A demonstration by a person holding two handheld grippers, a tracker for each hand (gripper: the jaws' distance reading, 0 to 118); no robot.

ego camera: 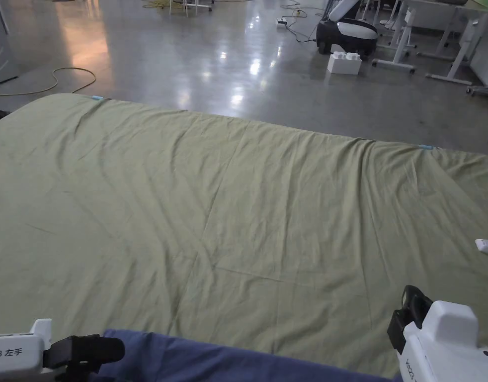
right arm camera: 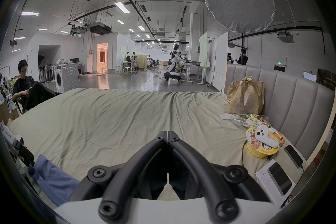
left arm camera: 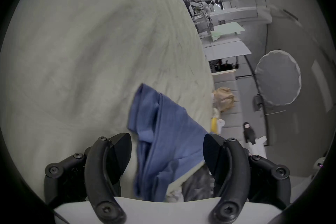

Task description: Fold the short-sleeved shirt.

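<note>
Much bare sheet (ego camera: 248,199) beyond shirt (ego camera: 198,358)

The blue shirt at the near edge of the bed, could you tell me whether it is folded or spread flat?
Neither: the blue shirt lies bunched, with loose creases, on the green sheet.

You have a bed (ego camera: 228,199) in front of you, covered by a creased olive-green sheet (right arm camera: 109,118). A blue shirt (ego camera: 198,358) lies bunched on the sheet at the near edge. By the grey padded headboard (right arm camera: 291,93) on your right, a brown paper bag (right arm camera: 245,97) stands on the sheet. Nearer you along that side sit a yellow noodle cup (right arm camera: 261,148) with a white controller (right arm camera: 263,135) on top, a dark phone (right arm camera: 292,155) and a white box (right arm camera: 272,182).
</note>
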